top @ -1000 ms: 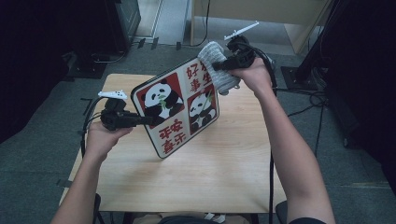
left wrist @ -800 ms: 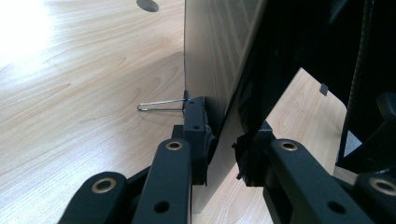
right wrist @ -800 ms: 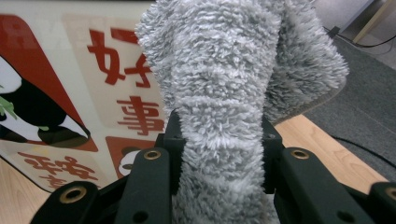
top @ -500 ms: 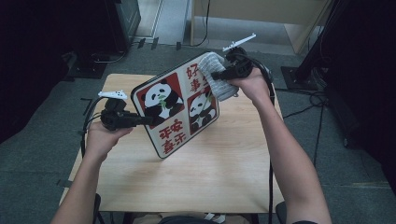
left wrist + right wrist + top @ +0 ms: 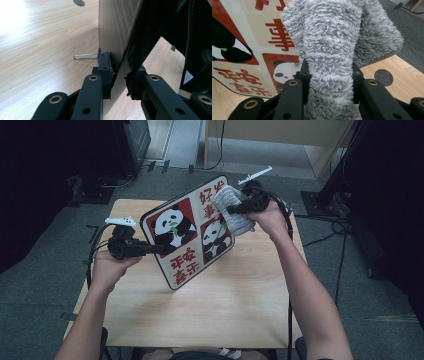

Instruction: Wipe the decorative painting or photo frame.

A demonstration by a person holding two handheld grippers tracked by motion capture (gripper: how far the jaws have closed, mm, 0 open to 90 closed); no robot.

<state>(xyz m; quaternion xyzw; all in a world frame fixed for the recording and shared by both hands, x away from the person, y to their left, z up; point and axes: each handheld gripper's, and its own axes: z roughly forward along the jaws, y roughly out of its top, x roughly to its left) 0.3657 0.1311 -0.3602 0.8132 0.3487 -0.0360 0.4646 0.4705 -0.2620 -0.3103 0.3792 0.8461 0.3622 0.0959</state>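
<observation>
Panda-printed board (image 5: 192, 232): rounded corners, red panels, red characters; held tilted on its lower edge above the wooden table. Grey fluffy cloth (image 5: 233, 210): bunched, pressed against the board's upper right face.

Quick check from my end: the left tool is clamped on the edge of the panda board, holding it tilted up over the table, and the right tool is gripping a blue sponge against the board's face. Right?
Not quite. The right tool grips a fluffy grey cloth, not a blue sponge; the right gripper view shows it. The rest stands: the left tool clamps the edge of the panda board over the table.
</observation>
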